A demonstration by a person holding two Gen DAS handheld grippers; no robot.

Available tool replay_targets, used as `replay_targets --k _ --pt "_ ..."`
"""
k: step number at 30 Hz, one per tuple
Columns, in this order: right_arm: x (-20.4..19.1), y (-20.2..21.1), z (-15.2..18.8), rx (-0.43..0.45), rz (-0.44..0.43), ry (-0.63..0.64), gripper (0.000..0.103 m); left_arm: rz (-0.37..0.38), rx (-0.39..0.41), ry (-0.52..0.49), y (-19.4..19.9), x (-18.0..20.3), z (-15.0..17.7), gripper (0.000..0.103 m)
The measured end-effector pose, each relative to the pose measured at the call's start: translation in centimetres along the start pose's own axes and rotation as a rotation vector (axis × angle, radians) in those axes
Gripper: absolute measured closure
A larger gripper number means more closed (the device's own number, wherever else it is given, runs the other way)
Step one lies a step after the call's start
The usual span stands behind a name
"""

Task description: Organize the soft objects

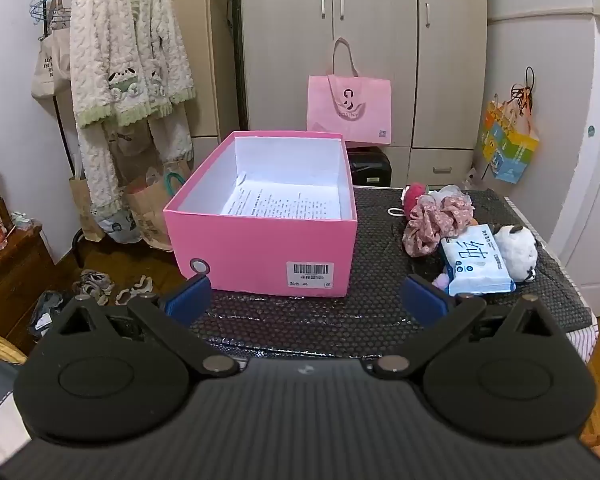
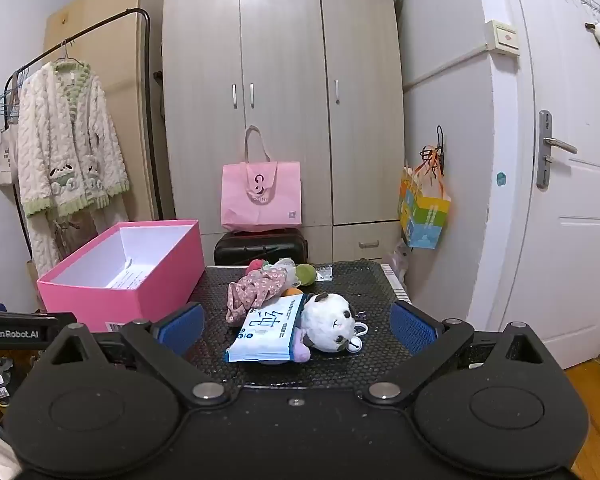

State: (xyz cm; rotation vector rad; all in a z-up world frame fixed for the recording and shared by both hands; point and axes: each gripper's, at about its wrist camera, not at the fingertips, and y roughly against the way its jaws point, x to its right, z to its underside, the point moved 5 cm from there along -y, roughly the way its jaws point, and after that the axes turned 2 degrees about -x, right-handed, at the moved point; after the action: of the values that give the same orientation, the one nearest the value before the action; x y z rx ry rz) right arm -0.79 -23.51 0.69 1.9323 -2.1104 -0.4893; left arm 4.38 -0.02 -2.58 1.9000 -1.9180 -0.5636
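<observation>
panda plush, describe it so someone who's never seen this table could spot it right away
On the black mesh-covered table, look right of the open pink box to the small heap of soft things. The panda plush lies at the heap's near right edge, against the blue tissue pack: the only round white furry thing with black ears.

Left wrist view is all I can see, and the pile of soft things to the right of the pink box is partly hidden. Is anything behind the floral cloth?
Observer: Yes. The right wrist view shows a green plush ball just behind the floral cloth.
Operator: Which way does the panda face?
Observer: The panda plush lies with its face towards the right gripper, with a small bell at its neck.
Operator: Is that gripper holding anything?
Observer: No. Its jaws stand open and empty, short of the tissue pack.
</observation>
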Motion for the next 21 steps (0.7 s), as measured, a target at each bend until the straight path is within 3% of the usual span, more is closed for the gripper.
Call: replay_targets --k 13,21 --pt "-0.03 -0.9 0.32 -0.025 -0.005 -0.008 0.002 0.039 0.001 -0.034 -0.34 0.41 0.56 0.0" --pt "-0.6 -1.01 0.97 -0.034 -0.006 0.009 0.002 0.015 0.036 -0.043 0.23 0.54 1.03 0.0"
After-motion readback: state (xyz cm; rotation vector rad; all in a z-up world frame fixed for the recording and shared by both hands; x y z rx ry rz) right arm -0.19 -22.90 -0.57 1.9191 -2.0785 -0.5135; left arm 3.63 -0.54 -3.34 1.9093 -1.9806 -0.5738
